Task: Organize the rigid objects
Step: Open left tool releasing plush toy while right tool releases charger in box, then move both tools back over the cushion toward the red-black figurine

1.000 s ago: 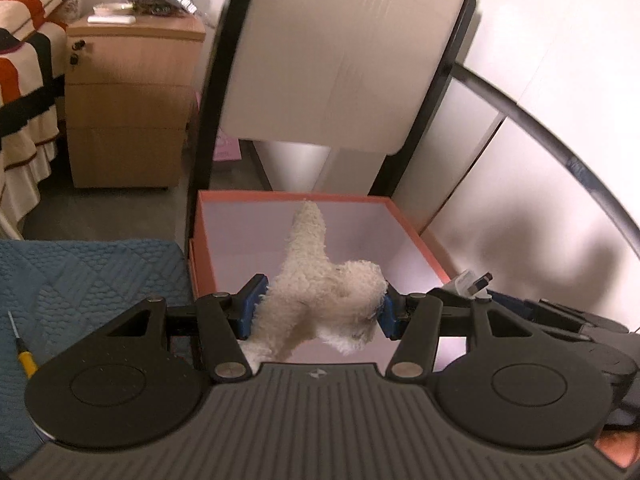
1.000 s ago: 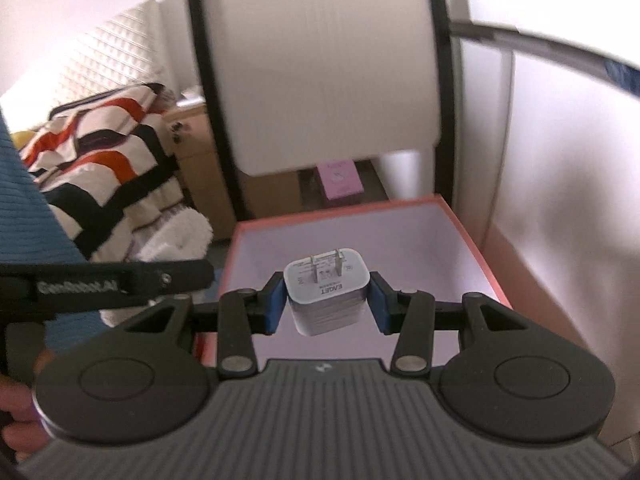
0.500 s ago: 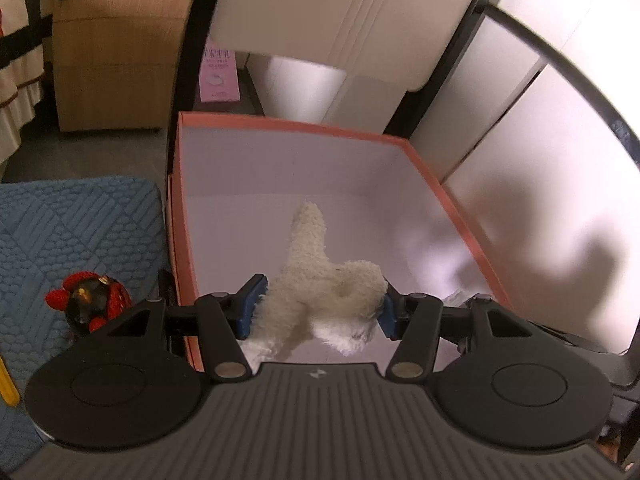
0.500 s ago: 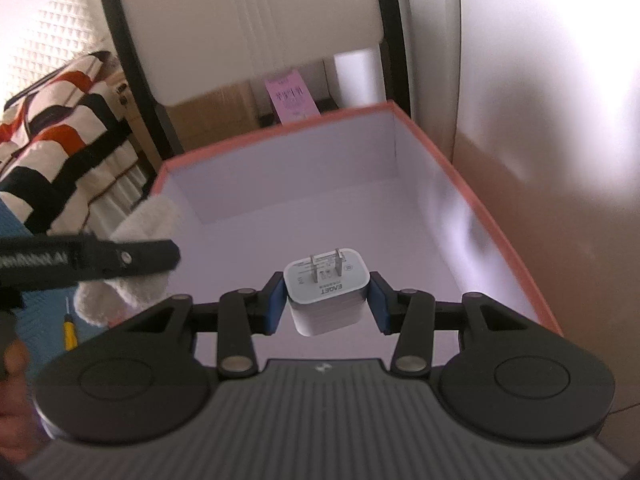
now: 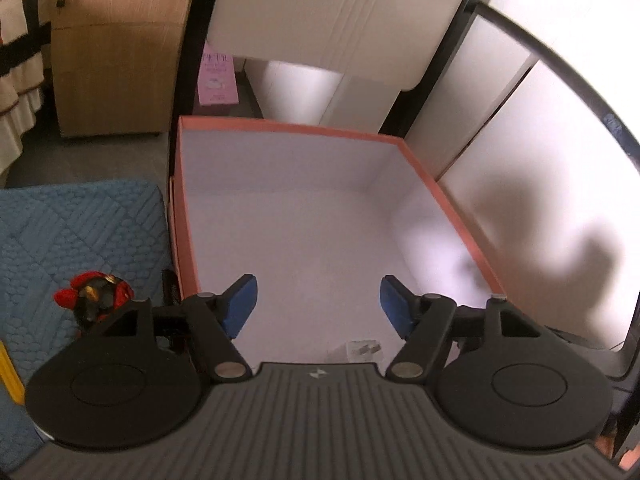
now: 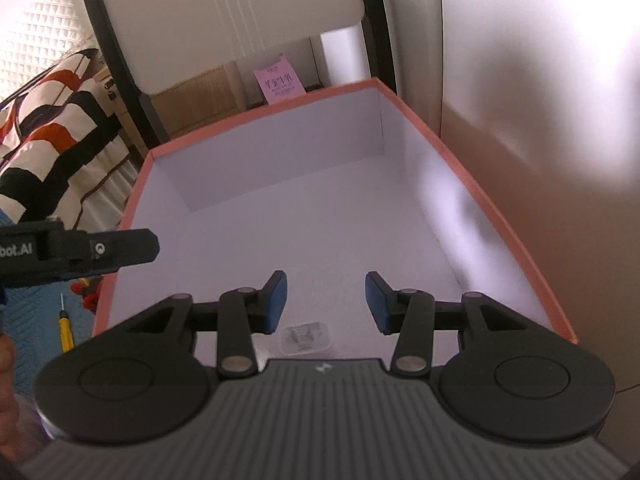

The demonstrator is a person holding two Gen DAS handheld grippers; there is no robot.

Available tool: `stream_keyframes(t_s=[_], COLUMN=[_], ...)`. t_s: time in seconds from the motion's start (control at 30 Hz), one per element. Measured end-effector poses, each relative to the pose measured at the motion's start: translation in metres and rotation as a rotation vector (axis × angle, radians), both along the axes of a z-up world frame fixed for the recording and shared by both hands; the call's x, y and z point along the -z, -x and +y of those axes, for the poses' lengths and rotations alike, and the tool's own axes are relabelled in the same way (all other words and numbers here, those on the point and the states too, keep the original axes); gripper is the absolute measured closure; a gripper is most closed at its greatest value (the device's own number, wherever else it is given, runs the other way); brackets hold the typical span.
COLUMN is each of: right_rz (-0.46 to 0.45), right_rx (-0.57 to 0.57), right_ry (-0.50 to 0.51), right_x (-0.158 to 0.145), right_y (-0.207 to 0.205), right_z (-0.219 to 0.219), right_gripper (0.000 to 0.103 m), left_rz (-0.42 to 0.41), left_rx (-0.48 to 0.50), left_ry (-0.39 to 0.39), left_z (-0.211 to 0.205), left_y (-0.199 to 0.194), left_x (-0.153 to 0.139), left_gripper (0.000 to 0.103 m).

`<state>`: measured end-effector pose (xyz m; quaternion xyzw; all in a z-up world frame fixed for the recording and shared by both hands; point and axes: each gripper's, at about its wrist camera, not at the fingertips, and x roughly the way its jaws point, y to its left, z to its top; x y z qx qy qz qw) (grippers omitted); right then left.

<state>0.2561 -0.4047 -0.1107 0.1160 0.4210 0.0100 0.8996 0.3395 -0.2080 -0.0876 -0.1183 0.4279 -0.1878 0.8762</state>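
**Both grippers spread wide over the orange box**

Our left gripper (image 5: pixel 316 304) hangs above the near end of the orange-rimmed box (image 5: pixel 288 125), its blue pads (image 5: pixel 240 305) spread far apart with nothing between them. Our right gripper (image 6: pixel 326 304) sits over the same box (image 6: pixel 500 216), and its pads (image 6: pixel 276 300) are likewise wide apart and hold nothing.

The white charger plug (image 6: pixel 306 338) lies flat on the pale floor of the box, just below and between the right gripper's fingers, partly cut off by the gripper body. From the left wrist view we see the same plug (image 5: pixel 362 349) near the box's front edge, small and somewhat blurred.

Left of the box, a blue quilted mat (image 5: pixel 80 232) carries a red and black toy (image 5: pixel 96 294), which lies close to the box's outer wall. A yellow screwdriver (image 6: pixel 66 330) rests on the mat as well. Beyond the box stand a wooden nightstand (image 5: pixel 112 64) and a pink carton (image 5: pixel 218 76) on the floor.
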Motion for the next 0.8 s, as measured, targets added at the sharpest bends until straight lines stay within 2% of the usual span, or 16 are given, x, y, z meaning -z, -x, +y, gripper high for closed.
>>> stream_keyframes(t_s=[0.53,0.63,0.73,0.8], right_rz=[-0.241,-0.263,-0.280,-0.283], right_rx=[-0.081,-0.104,-0.127,-0.147], right_ry=[-0.025,-0.034,-0.031,-0.030], right_x=[-0.085,-0.093,-0.099,-0.101], right_y=[0.032,0.037,0.043,0.046], right_z=[0.042,0.052,0.066,0.075], right_gripper=[0.056,0.056,0.056,0.056], left_rz=[-0.257,-0.277,-0.297,-0.289], left_rx=[-0.100,-0.130,-0.168,-0.200], left_ry=[-0.009,0.001,-0.042,-0.040], left_z=[0.058,0.076,0.094,0.109], left_y=[0.074,0.087,0.100,0.104], left_x=[-0.089,-0.095,-0.095,-0.090], left_gripper=[0.030,0.030,0.030,0.030])
